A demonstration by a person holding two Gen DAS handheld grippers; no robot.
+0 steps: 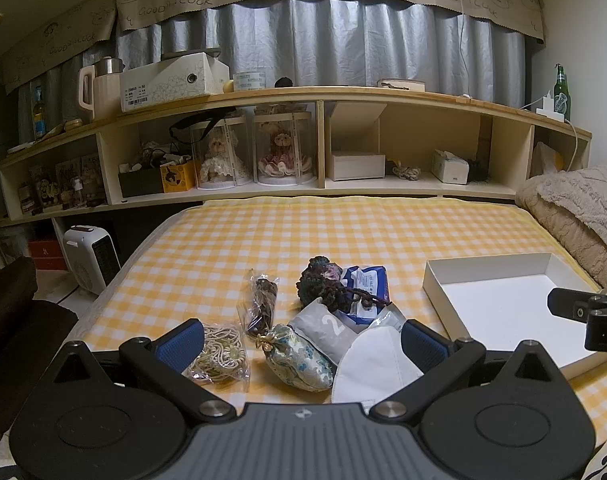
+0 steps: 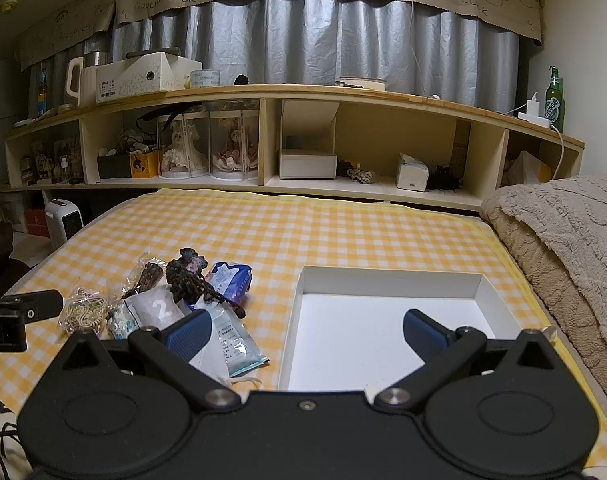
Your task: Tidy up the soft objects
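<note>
Soft objects lie heaped on the checked bed: the brocade pouch (image 1: 297, 362) and white mask (image 1: 373, 364) sit between my left claw's (image 1: 303, 342) wide-spread fingers. My right claw (image 2: 307, 334), also wide, hovers over the white box's (image 2: 387, 280) near-left edge.

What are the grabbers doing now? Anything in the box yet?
Left gripper open, over the pile of soft things. Right gripper open, holding nothing. White box empty. Nothing in the way.
</note>
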